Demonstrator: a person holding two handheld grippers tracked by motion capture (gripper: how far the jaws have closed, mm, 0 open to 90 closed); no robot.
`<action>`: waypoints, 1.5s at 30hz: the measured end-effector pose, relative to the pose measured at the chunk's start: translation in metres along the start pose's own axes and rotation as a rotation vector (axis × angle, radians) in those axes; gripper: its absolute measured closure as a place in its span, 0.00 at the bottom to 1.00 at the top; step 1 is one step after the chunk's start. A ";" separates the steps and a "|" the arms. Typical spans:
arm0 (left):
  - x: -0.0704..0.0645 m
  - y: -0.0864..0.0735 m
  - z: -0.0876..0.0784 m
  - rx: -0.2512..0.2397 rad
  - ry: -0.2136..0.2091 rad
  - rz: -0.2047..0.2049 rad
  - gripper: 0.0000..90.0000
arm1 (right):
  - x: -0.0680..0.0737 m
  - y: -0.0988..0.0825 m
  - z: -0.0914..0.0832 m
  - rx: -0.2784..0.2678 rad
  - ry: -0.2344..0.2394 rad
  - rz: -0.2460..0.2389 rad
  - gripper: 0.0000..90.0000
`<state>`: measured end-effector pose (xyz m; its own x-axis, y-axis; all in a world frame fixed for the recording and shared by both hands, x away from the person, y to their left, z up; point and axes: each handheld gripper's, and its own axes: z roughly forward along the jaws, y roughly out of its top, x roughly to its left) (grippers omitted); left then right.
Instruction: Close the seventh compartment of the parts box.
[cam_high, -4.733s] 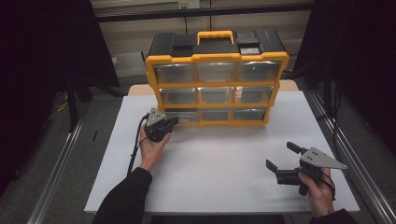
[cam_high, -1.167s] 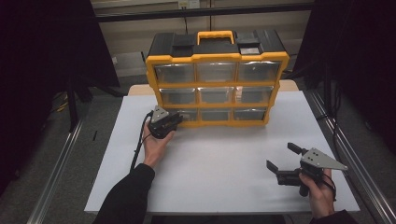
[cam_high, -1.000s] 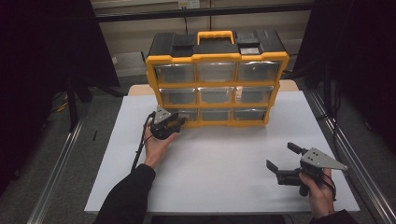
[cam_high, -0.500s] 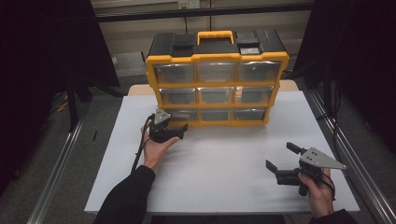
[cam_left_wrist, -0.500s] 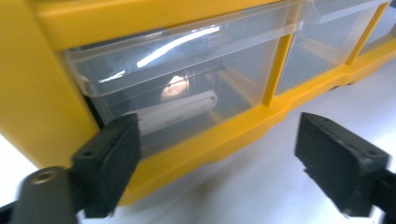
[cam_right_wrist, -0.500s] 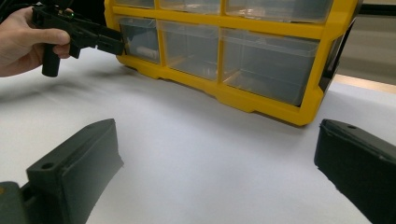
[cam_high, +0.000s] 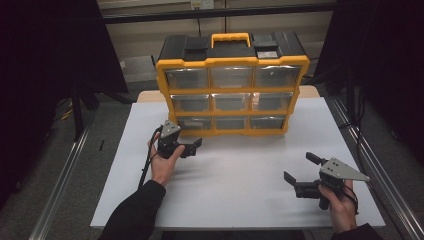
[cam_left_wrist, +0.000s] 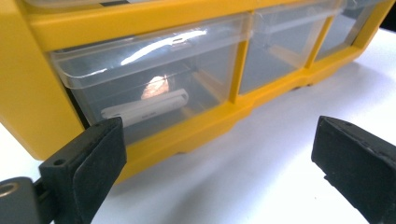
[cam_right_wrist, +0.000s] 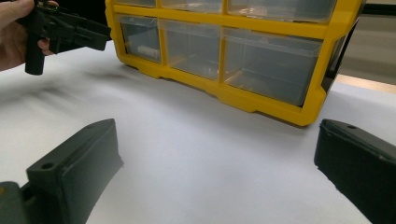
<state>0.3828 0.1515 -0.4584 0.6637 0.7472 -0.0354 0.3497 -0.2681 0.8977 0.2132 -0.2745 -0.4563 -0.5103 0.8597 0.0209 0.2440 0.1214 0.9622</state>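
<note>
Drawers of the yellow organiser cabinet face the person; the cabinet stands upright at the far middle of the white worktop, its long axis running left to right across it, with the carry handle on top. The left hand-held gripper sits just in front of the cabinet's lower left corner, pointing to the right along the cabinet front. Its jaws have just been opening and now stand spread wide with nothing between them; they touch neither the cabinet nor the worktop. In the left gripper view, the bottom-left drawer lies directly ahead of the jaws, seated in its bay, with a flat white part visible through its clear front. The bottom-middle drawer sits to its right, behind a yellow divider. The right hand-held gripper is held near the front right corner of the worktop, well apart from the cabinet, pointing left. Its jaws are likewise spread wide and empty, holding and touching nothing. In the right gripper view, the cabinet's bottom row stands beyond the jaws across bare worktop.
</note>
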 end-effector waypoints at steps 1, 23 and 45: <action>-0.001 -0.001 -0.001 -0.003 -0.004 0.000 0.04 | 0.000 0.000 0.000 -0.001 -0.002 0.000 0.00; -0.021 -0.010 -0.037 -0.110 -0.018 0.011 0.04 | 0.000 0.000 0.000 -0.002 0.003 0.000 0.00; -0.024 -0.024 -0.068 -0.110 -0.011 0.024 0.04 | 0.000 0.000 -0.001 -0.003 0.002 -0.001 0.00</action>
<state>0.3131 0.1812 -0.4486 0.6787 0.7342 -0.0173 0.2594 -0.2176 0.9409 0.2128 -0.2745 -0.4557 -0.5119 0.8588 0.0208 0.2411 0.1204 0.9630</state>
